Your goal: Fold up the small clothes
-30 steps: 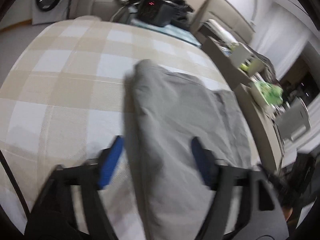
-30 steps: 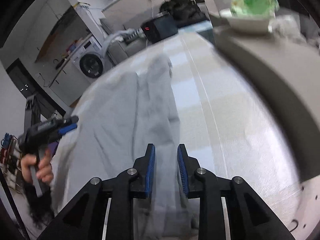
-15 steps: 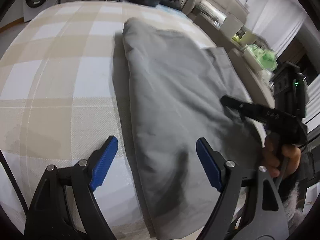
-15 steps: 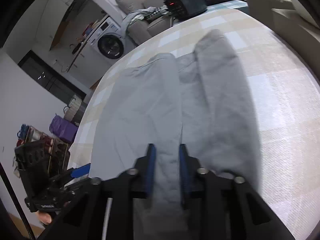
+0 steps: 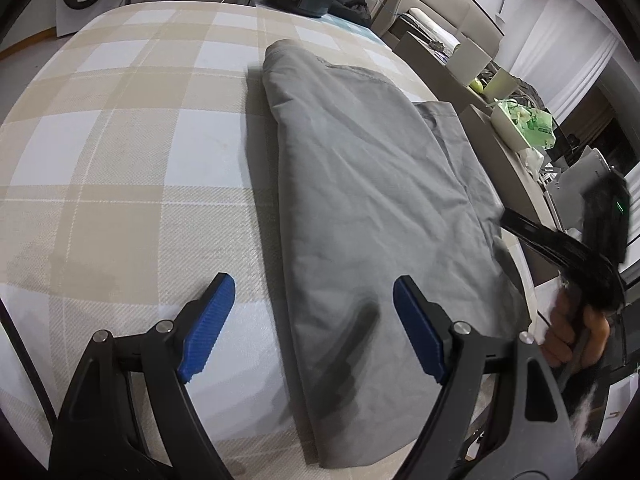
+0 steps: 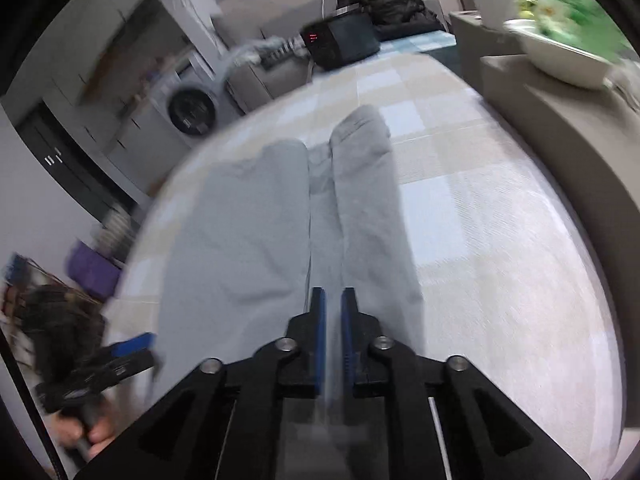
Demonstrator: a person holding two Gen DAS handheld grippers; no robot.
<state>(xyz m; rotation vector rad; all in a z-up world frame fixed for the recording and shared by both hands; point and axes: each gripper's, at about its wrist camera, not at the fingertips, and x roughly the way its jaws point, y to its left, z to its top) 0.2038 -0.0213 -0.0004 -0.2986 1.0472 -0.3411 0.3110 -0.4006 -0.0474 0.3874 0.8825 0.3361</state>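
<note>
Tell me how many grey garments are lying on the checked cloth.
1: the grey garment lies lengthwise on the checked cloth, its two legs pointing away from the right tool. Another beneath it could be hidden.

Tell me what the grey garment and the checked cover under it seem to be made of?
Garment: probably soft woven cotton, matte, going by its fine creases and limp folds. Cover: a coarser woven fabric, with a visible ribbed weave in beige and white checks.
</note>
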